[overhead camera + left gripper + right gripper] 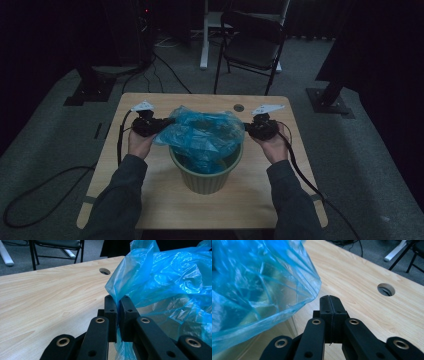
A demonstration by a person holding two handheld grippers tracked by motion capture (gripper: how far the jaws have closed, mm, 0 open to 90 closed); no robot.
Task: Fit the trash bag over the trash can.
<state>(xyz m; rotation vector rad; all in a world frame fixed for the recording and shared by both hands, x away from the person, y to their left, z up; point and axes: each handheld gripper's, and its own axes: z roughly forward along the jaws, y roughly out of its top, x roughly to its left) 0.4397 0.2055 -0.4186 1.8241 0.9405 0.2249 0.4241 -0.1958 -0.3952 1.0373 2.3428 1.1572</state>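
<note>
Blue plastic bag [202,131] sits in the mouth of a green ribbed bin [206,172], near the middle of the wooden table [150,200]. The bag's loose top is drawn out sideways, so its long axis runs left to right across the table between the 2 hands, above the bin rim.

Bag film is thin, see-through, heavily creased, bunched in a crumpled mound over the opening; the green of the bin shows through it.

Left gripper [119,305]: jaws narrow, pinched on a fold of the bag's edge, film trapped between the pads. In the high view it sits at the bag's left end [150,125].

Right gripper [329,305]: jaws fully together, pads meeting, no film visible between them; the bag's edge hangs just beside it. In the high view it sits at the bag's right end [261,129].

Bare table in front of and on both sides of the bin. Cable hole [239,107] near the far edge, just behind the bag. Folding chair [252,45] stands beyond the table, well apart.
</note>
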